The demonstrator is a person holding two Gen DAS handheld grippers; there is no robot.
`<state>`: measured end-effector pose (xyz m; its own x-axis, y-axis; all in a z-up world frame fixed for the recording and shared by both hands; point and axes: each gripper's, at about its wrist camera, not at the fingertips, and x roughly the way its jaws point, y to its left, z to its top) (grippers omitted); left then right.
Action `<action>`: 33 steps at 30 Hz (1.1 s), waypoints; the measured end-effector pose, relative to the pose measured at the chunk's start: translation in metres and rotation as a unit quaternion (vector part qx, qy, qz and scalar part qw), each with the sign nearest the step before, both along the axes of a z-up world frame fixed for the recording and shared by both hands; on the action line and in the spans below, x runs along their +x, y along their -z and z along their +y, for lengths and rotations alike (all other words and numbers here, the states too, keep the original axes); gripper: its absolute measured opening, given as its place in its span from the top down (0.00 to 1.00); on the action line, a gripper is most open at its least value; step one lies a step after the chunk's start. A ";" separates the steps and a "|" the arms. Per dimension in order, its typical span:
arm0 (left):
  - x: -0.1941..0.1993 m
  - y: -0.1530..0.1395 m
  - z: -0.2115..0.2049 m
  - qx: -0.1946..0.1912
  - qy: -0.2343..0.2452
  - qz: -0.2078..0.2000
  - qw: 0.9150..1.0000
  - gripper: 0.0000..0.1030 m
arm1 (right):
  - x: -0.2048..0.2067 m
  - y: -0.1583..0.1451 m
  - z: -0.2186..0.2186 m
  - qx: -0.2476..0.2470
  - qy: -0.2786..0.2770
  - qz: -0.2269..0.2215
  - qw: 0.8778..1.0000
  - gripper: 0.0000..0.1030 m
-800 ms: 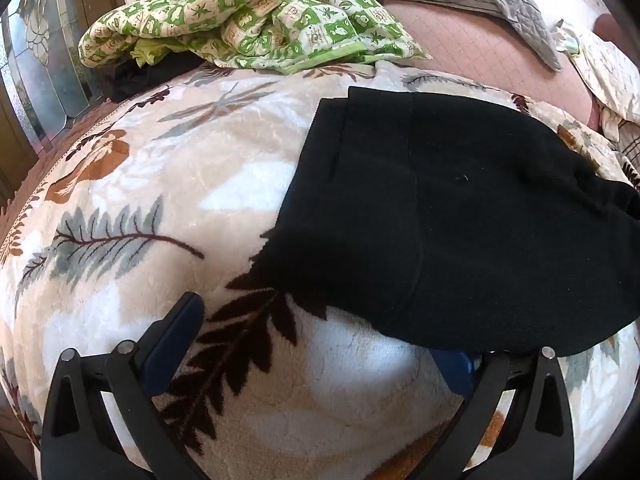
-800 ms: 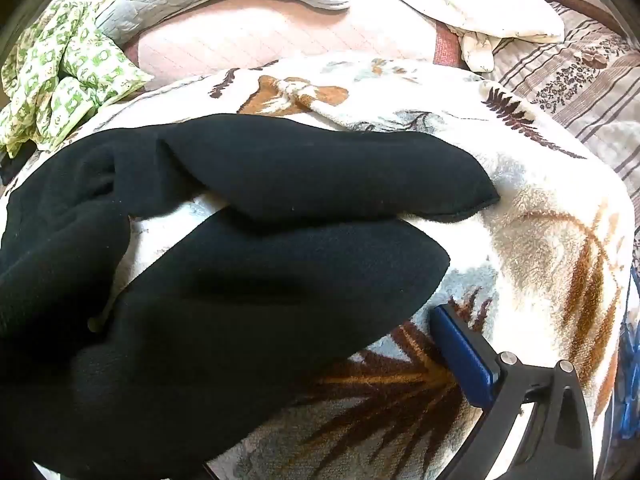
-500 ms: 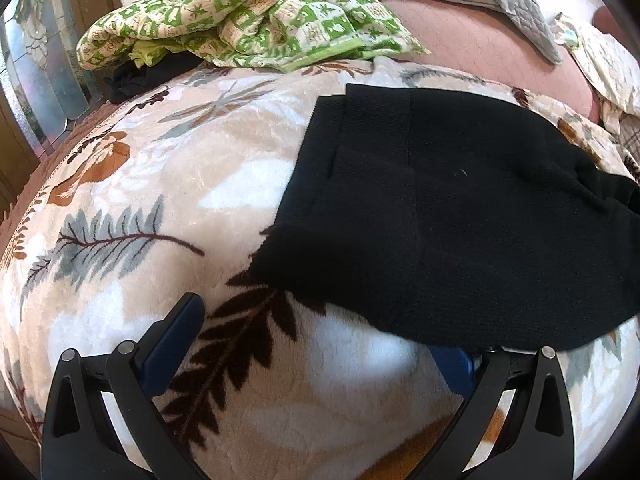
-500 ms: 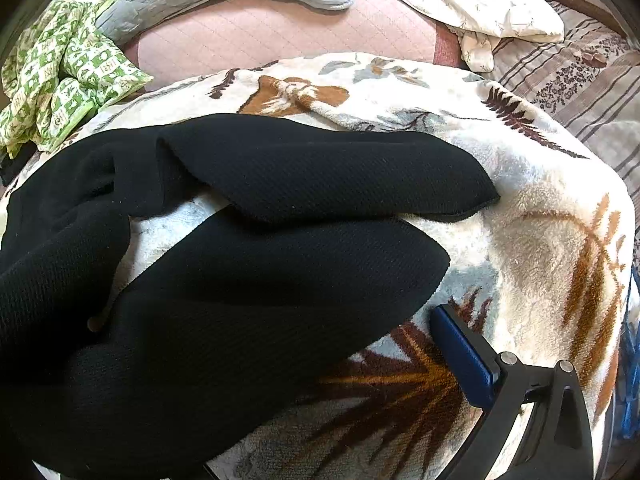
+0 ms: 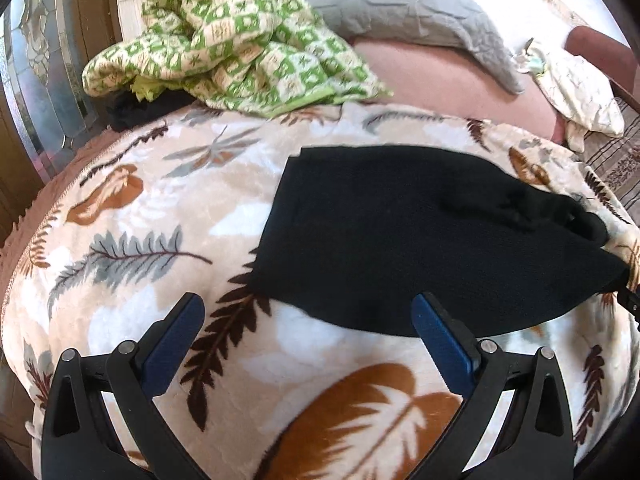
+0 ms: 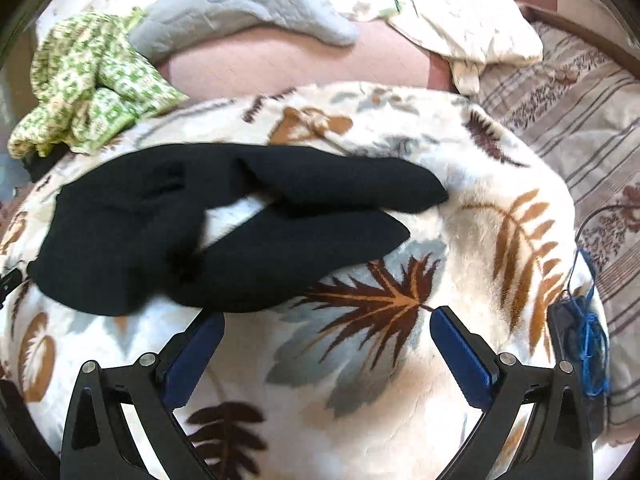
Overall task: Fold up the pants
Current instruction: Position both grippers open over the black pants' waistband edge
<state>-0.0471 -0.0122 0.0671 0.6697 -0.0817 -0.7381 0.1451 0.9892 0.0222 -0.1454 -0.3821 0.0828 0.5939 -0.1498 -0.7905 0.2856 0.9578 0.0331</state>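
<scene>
While your left gripper (image 5: 308, 320) and right gripper (image 6: 326, 332) hang with jaws spread and empty, the black pants (image 5: 420, 240) lie just beyond them on the leaf-print blanket (image 5: 140, 220), legs pointing right. Farther off sit a green checked quilt (image 5: 240, 40) and grey pillow (image 6: 240, 4); no writing is legible.

Black pants (image 5: 420, 240) on cream leaf-print blanket (image 5: 160, 208), green-check quilt (image 5: 240, 40).

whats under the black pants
The black pants lie on the leaf-print fleece blanket, which shows around them and in the gap between the two legs. Whatever else might sit beneath the fabric is covered and cannot be seen.
</scene>
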 end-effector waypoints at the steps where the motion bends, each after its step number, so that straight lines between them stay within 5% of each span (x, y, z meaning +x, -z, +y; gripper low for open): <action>1: -0.002 -0.003 -0.002 -0.002 0.003 -0.006 1.000 0.00 | -0.004 -0.005 0.003 0.005 -0.004 -0.013 1.000 0.00; 10: -0.009 -0.021 -0.009 -0.044 0.018 -0.001 0.999 0.00 | 0.002 -0.018 0.027 0.001 -0.015 -0.034 0.999 0.00; 33: -0.011 -0.014 -0.028 -0.031 0.023 -0.005 0.999 0.00 | 0.007 -0.017 0.039 0.021 -0.021 -0.047 0.998 0.00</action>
<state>-0.0578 -0.0400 0.0808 0.6718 -0.1577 -0.7237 0.1911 0.9809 -0.0364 -0.1379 -0.3427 0.0995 0.6700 -0.0909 -0.7367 0.2398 0.9658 0.0990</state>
